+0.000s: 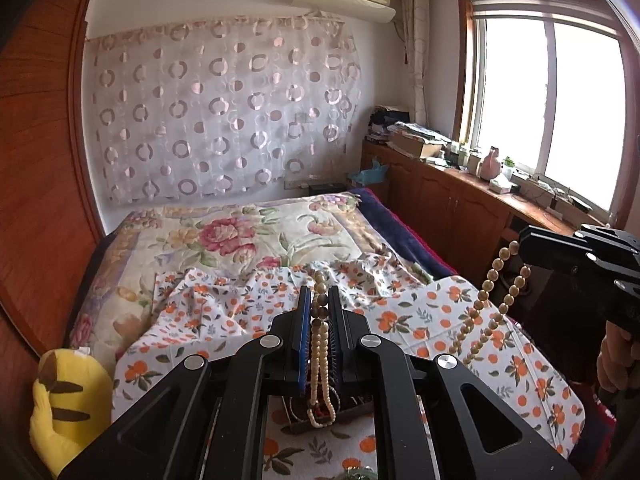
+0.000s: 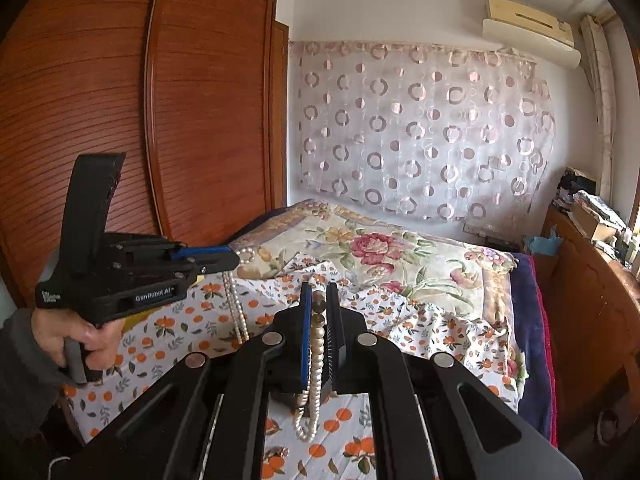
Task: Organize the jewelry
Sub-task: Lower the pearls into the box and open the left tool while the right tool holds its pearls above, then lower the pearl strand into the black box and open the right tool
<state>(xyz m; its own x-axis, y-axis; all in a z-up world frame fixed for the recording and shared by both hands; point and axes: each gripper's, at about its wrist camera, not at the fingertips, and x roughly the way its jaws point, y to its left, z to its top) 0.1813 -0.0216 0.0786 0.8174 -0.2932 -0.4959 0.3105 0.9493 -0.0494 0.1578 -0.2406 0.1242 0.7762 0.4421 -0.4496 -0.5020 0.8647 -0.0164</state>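
Observation:
My left gripper (image 1: 319, 294) is shut on a string of tan beads (image 1: 320, 344) that hangs down between its fingers over a dark jewelry tray (image 1: 320, 416). My right gripper (image 2: 319, 294) is shut on another part of a bead string (image 2: 316, 352), which dangles in a loop below it. In the left wrist view the right gripper (image 1: 524, 246) is at the right, with the beads (image 1: 484, 312) drooping from its tip. In the right wrist view the left gripper (image 2: 236, 258) is at the left, beads (image 2: 236, 312) hanging from its tip. Both are held above the orange-print cloth (image 1: 440, 320).
The cloth lies on a bed with a floral quilt (image 1: 240, 236). A yellow plush toy (image 1: 68, 404) sits at the bed's left edge. A wooden wardrobe (image 2: 120, 120) stands left, and a cluttered wooden cabinet (image 1: 460, 196) runs under the window at right.

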